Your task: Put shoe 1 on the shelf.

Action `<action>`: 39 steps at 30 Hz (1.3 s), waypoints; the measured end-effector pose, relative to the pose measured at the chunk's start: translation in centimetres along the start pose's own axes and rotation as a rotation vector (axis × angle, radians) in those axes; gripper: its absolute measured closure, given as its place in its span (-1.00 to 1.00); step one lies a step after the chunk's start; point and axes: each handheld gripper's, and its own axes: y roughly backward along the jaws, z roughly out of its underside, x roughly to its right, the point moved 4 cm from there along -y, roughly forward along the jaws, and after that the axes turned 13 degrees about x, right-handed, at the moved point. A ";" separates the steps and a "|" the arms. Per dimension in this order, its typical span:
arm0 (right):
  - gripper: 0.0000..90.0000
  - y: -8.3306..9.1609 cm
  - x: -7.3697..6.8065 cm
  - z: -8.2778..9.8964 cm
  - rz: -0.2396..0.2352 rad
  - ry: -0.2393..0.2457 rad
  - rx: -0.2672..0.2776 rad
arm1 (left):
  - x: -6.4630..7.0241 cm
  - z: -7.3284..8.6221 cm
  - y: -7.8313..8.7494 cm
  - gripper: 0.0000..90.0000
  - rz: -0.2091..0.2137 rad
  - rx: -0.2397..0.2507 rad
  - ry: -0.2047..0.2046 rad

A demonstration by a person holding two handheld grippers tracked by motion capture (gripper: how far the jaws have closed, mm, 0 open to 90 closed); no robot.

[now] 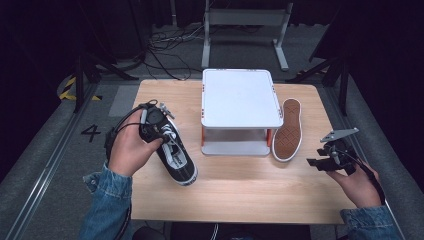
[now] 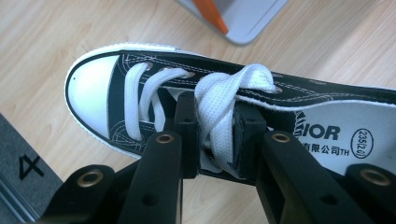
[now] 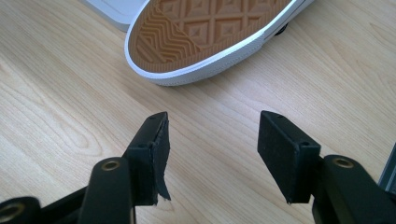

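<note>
A black canvas sneaker (image 1: 176,159) with white laces and a white toe cap hangs tilted over the table's left side, toe towards the near edge. My left gripper (image 1: 152,125) is shut on it. In the left gripper view the jaws (image 2: 215,116) pinch the knotted laces and tongue of the sneaker (image 2: 116,88). The second sneaker (image 1: 287,130) lies with its tan sole showing, beside the right of the white stand. My right gripper (image 1: 320,162) hovers open near the table's right edge. Its jaws (image 3: 212,135) are apart over bare wood, short of the sole (image 3: 205,32).
A white two-level stand (image 1: 240,100) with orange posts stands at the middle back of the wooden table (image 1: 240,195). Metal frames and cables lie on the floor beyond the table. A "4" mark is on the floor at the left.
</note>
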 end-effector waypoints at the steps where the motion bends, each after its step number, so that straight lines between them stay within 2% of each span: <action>1: -0.01 0.1 0.0 0.0 -0.001 -0.002 -0.001 | 0.0 -0.6 0.2 0.70 0.005 0.002 -0.010; 5: -0.01 0.1 -0.1 0.2 -0.001 -0.004 -0.001 | -0.2 -2.4 1.1 0.70 0.000 -0.004 -0.050; 12: -0.01 0.0 -0.6 0.5 -0.002 -0.001 -0.010 | -1.2 -5.7 2.3 0.70 -0.010 0.021 -0.117; 17: -0.01 0.0 -0.8 0.7 -0.001 -0.002 -0.013 | -1.7 -7.4 2.5 0.70 -0.010 0.037 -0.135; 23: -0.01 0.2 -0.8 0.9 0.001 -0.001 -0.020 | -1.9 -9.9 2.6 0.69 0.024 0.047 -0.174; 26: -0.01 0.3 -0.8 1.0 0.005 -0.005 -0.018 | -1.9 -11.0 2.6 0.69 0.034 0.052 -0.191; 31: -0.01 0.4 -0.7 1.3 0.008 -0.010 -0.021 | -1.8 -13.4 2.1 0.69 0.040 0.064 -0.253; 33: -0.01 0.6 -0.7 1.5 0.011 -0.013 -0.024 | -1.9 -14.6 1.8 0.69 0.045 0.067 -0.283; 39: -0.01 1.4 -0.5 2.1 0.029 -0.025 -0.025 | -1.9 -17.4 -0.1 0.69 0.082 0.066 -0.328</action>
